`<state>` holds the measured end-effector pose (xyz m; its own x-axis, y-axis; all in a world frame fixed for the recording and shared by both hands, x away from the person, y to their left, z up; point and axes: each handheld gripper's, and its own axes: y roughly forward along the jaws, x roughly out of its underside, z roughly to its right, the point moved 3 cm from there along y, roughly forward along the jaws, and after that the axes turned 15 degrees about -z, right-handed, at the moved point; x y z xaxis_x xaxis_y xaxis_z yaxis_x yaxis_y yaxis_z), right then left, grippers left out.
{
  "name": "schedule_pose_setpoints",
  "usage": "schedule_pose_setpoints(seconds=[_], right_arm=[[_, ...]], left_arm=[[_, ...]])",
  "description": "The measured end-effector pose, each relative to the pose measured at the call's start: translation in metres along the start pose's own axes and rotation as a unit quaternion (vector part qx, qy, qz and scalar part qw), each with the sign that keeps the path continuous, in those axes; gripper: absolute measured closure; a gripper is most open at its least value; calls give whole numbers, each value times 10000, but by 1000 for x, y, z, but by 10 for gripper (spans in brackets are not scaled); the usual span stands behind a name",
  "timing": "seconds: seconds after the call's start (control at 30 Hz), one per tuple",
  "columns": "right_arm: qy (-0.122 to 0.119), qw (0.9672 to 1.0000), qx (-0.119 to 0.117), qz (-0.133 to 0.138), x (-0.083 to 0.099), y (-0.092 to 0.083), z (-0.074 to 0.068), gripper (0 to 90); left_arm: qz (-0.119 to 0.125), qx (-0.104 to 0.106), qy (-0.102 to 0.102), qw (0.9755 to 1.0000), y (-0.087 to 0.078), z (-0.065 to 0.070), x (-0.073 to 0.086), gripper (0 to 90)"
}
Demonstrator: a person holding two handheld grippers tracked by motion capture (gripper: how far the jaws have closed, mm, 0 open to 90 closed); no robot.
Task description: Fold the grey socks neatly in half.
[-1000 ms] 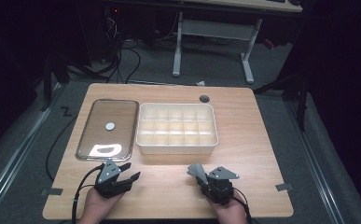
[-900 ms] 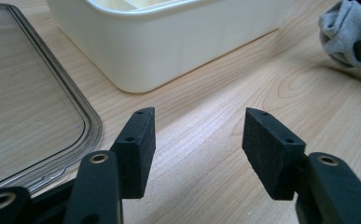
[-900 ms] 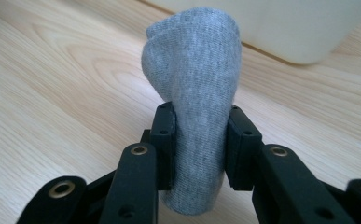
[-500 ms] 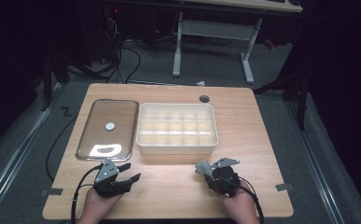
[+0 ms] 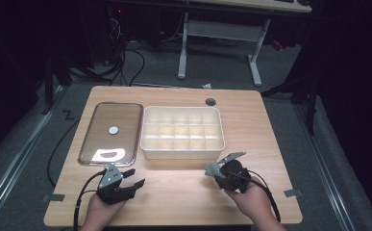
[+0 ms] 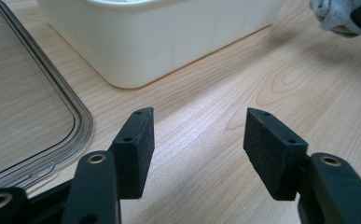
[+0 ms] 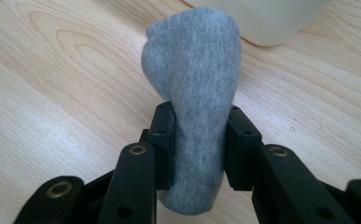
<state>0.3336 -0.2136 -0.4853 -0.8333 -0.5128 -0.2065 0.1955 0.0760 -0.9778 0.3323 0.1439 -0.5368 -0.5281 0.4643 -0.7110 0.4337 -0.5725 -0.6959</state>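
Observation:
My right gripper (image 7: 197, 140) is shut on a rolled grey sock (image 7: 194, 79), which sticks out past its pads above the wooden table. In the high view that gripper (image 5: 220, 174) hovers near the front right, just short of the white compartment box (image 5: 182, 150), with the sock (image 5: 212, 169) at its tip. At the front left my left gripper (image 5: 134, 178) rests low. Its jaws have just been opening, and they stand wide apart (image 6: 197, 135) with nothing between them. The sock (image 6: 336, 14) also shows at the top right of the left gripper view.
A clear lid (image 5: 102, 144) lies flat left of the box, with a small white disc (image 5: 113, 130) on it. In the left gripper view the lid's rim (image 6: 82, 126) is close on the left and the box wall (image 6: 159, 42) is ahead. A cable hole (image 5: 211, 101) sits behind the box.
My right gripper has risen and moved a little right and toward the box, with the grey sock held in it. The left hand has stayed in place.

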Motion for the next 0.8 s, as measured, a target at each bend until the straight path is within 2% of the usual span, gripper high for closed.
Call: schedule_pose_setpoints(seconds=[0.17,0.4,0.8], right_arm=[[105,9997,-98,-215,-8,-10,5,694],[91,9986,-250,-456,-24,-24,11,694],[51,9976,-228,-650,-56,-45,22,694]], left_arm=[[-15,10,13,10000,1,0,0,437],[-10,26,17,10000,1,0,0,438],[-10,52,-2,10000,0,-2,0,438]])
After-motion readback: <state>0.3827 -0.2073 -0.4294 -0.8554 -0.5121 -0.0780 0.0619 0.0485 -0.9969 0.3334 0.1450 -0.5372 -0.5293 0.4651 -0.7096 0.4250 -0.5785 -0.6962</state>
